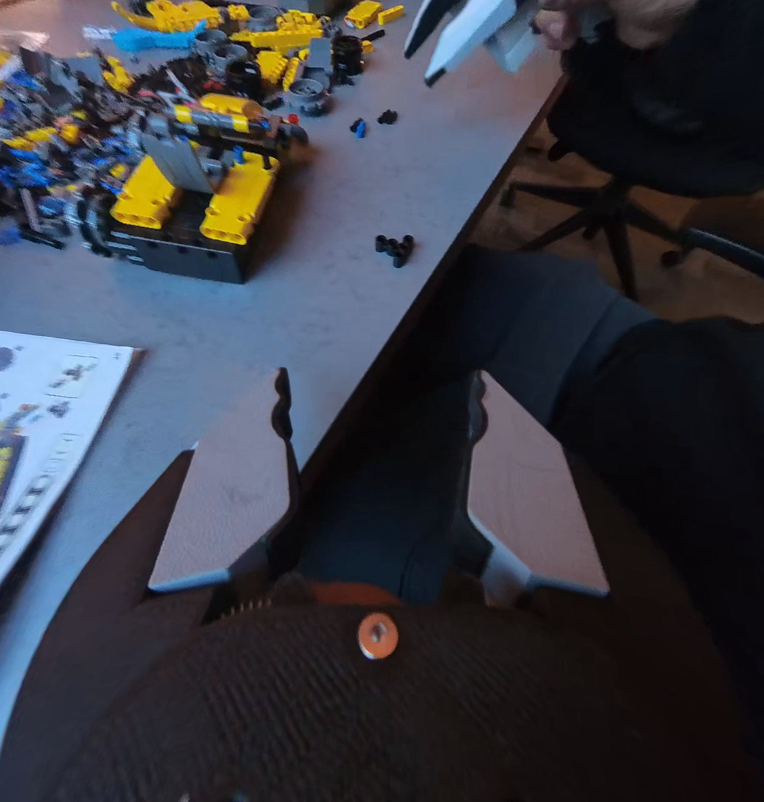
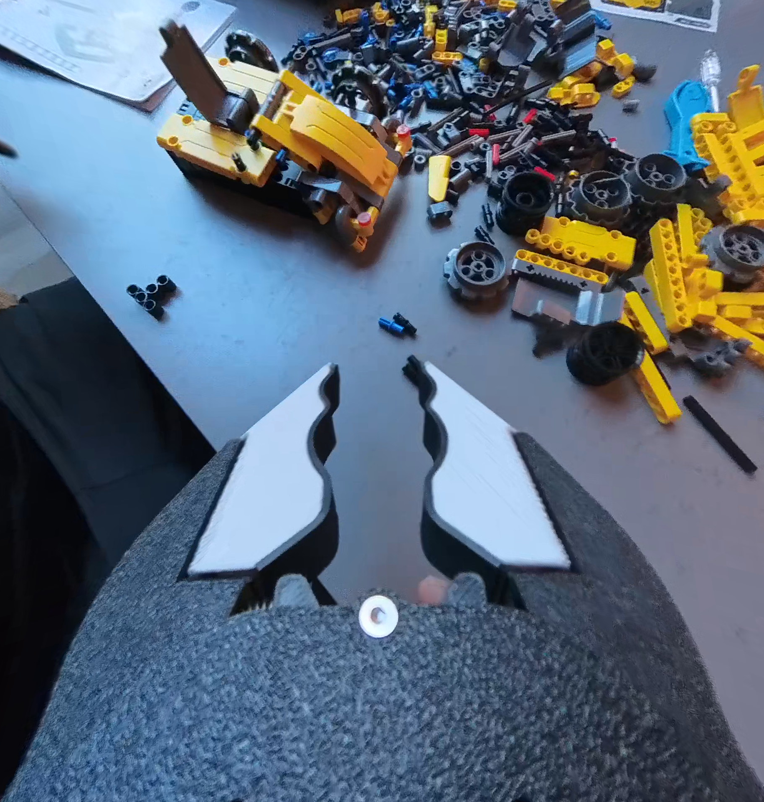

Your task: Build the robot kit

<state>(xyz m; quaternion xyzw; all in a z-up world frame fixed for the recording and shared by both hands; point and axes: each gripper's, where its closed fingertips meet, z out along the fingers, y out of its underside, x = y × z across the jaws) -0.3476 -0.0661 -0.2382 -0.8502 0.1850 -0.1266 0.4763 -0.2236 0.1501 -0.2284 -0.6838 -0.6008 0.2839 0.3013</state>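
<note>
left gripper (image 1: 378,390) is spread wide, holding nothing, hanging over the table edge (image 1: 414,299) with one finger above the tabletop and the other above the person's lap. looks parked clear of the parts. nearest things to it are the instruction booklet (image 1: 46,434) to its left and a small black connector piece (image 1: 395,248) further up the table.

right gripper (image 2: 373,369) is parted too, jaws not clamped on anything, low over bare table. a tiny black pin (image 2: 411,363) sits right at its right fingertip, touching or just beside, can't tell which. a blue pin and black pin pair (image 2: 396,324) lies just beyond the tips.

half-built yellow and black model (image 2: 280,143) stands apart from the loose parts pile (image 2: 480,87), grey flap tilted up. wheels (image 2: 475,270) and yellow beams (image 2: 675,269) are off to the right, within reach.
</note>
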